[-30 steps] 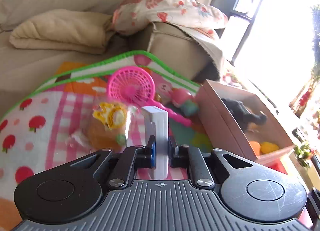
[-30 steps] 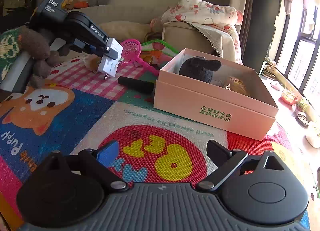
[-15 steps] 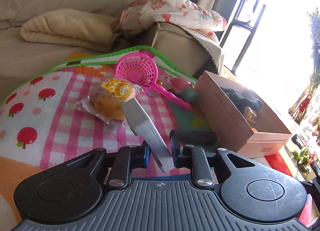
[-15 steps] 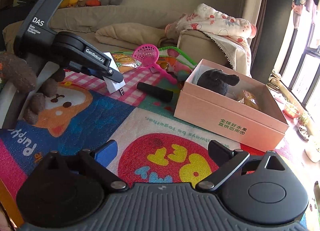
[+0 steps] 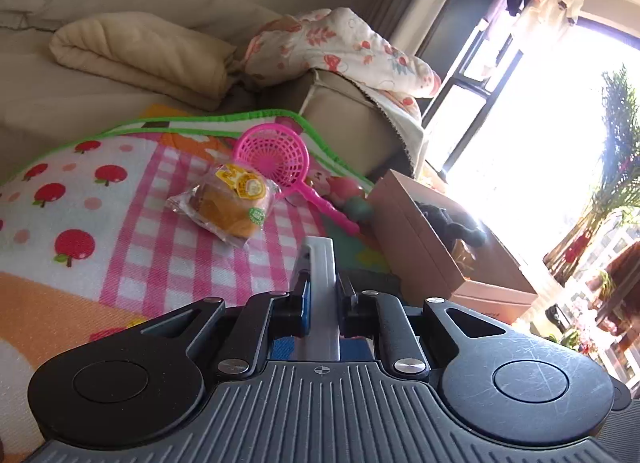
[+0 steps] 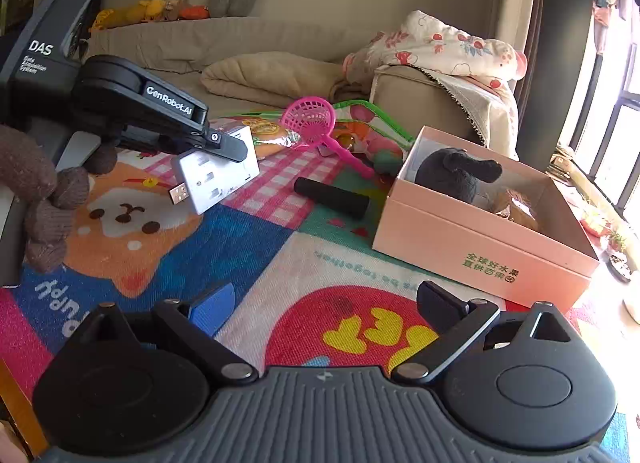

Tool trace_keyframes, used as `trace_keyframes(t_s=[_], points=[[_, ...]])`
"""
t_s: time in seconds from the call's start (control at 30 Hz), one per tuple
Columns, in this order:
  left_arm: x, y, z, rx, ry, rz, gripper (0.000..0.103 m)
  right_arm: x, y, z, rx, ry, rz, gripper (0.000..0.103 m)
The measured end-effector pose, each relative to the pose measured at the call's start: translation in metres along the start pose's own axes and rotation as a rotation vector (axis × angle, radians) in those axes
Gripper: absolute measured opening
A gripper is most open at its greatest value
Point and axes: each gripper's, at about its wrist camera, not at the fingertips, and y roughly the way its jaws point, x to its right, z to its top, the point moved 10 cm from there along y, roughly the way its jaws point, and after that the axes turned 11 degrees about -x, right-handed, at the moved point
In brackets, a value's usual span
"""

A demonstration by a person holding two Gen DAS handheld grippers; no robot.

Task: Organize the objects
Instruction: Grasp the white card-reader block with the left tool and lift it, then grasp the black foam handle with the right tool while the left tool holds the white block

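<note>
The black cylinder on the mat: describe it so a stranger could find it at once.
Start at the open pink cardboard box on the colourful play mat. Just left of it lies a short black foam-like cylinder on its side, where pink checks meet green. Unlike the pink plastic toy net behind it, it is plain, matte and dark.

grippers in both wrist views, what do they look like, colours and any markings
The left gripper is black with a grey housing, printed "GenRobot.AI" and "DAS" in white. The right gripper has a ribbed grey base, two round black side discs, silver screws and black linkage arms; one finger pad is blue, the other black. A brown knitted glove covers the hand.
</note>
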Motion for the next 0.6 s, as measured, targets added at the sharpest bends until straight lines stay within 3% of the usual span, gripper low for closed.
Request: trace_keyframes(t_s=[0.2, 0.37, 0.47, 0.6], points=[[-0.015, -0.026, -0.009, 0.017, -0.046, -0.019, 0.015, -0.019, 0.035, 0.042, -0.026, 0.082, 0.076, 0.096], [-0.032, -0.027, -0.021, -0.048, -0.005, 0.028, 0.015, -0.022, 0.072, 0.074, -0.025, 0.057, -0.077, 0.09], [-0.035, -0.027, -0.033, -0.105, 0.054, 0.017, 0.018, -0.025, 0.089, 0.091, -0.01, -0.001, -0.157, 0.089], [-0.031, -0.031, -0.04, -0.122, 0.097, 0.001, 0.018, -0.025, 0.116, 0.105, -0.041, -0.052, -0.185, 0.087]])
